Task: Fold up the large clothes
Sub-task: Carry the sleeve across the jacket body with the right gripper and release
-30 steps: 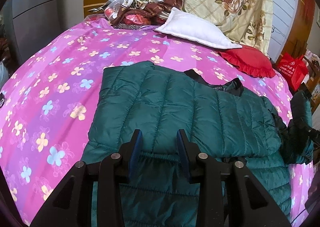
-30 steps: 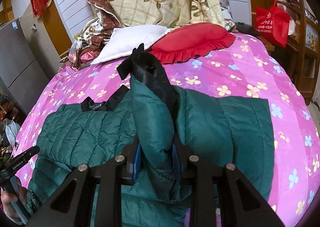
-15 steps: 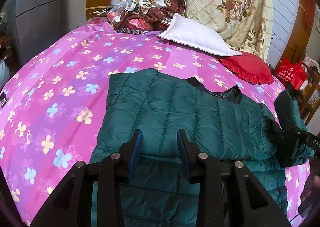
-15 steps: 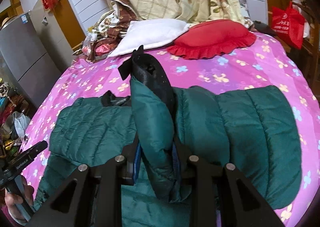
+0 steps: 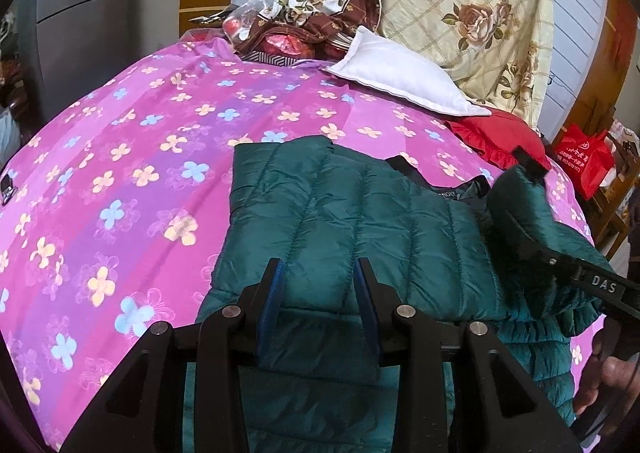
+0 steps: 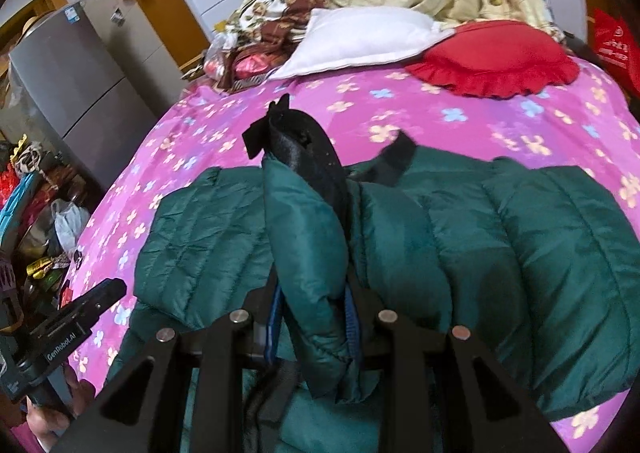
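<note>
The dark green quilted puffer jacket (image 5: 352,221) lies spread across the pink flowered bedsheet (image 5: 132,157), one side folded in over the body, its black collar (image 5: 460,191) toward the pillows. The left gripper (image 5: 320,293) hangs low over the near part of the jacket, blue-padded fingers (image 5: 272,293) parted wide with nothing between them. The right gripper (image 6: 312,317) is clamped on a sleeve (image 6: 308,237), and that sleeve stands up out of the jaws, its black cuff (image 6: 300,149) at the top. In the left wrist view the raised sleeve shows at the right edge over the jacket's right side. At the head of the bed, a white pillow (image 5: 404,73) sits just beside a red frilled cushion (image 6: 500,57), with a rose-print quilt (image 5: 472,9) behind them.
</note>
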The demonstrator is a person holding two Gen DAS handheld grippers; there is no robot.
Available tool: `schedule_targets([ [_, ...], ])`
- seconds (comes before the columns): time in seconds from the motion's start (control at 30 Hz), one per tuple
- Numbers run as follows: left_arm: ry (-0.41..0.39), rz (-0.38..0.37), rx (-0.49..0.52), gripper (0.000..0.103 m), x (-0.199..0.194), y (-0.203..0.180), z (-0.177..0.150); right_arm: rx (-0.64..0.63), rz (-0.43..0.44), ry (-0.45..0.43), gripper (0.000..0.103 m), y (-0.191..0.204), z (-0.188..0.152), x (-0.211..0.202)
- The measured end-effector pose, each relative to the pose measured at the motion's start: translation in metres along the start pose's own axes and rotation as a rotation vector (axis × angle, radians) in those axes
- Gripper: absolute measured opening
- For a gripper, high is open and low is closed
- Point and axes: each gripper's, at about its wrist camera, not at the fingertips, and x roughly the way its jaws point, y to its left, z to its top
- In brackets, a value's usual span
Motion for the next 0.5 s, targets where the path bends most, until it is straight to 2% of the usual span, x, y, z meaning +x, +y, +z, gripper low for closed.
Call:
schedule_targets([
  [0.13, 0.007, -0.002, -0.010, 0.017, 0.002, 0.003, -0.002, 0.005, 0.034, 0.030, 0.028, 0.013, -0.002, 0.018],
  [0.23, 0.010, -0.004, -0.009, 0.017, 0.002, 0.004, -0.003, 0.034, 0.048, 0.077, 0.036, 0.016, -0.006, 0.034],
  [0.33, 0.014, -0.009, -0.006, 0.017, 0.001, 0.002, -0.005, 0.035, 0.058, 0.084, 0.051, 0.016, -0.011, 0.040],
  [0.4, 0.012, -0.016, -0.009, 0.017, -0.001, 0.001, -0.005, 0.036, 0.077, 0.074, 0.070, 0.017, -0.013, 0.035],
  [0.5, 0.006, -0.029, -0.022, 0.017, -0.004, 0.000, -0.003, 0.040, 0.099, 0.055, 0.072, 0.018, -0.014, 0.021],
])
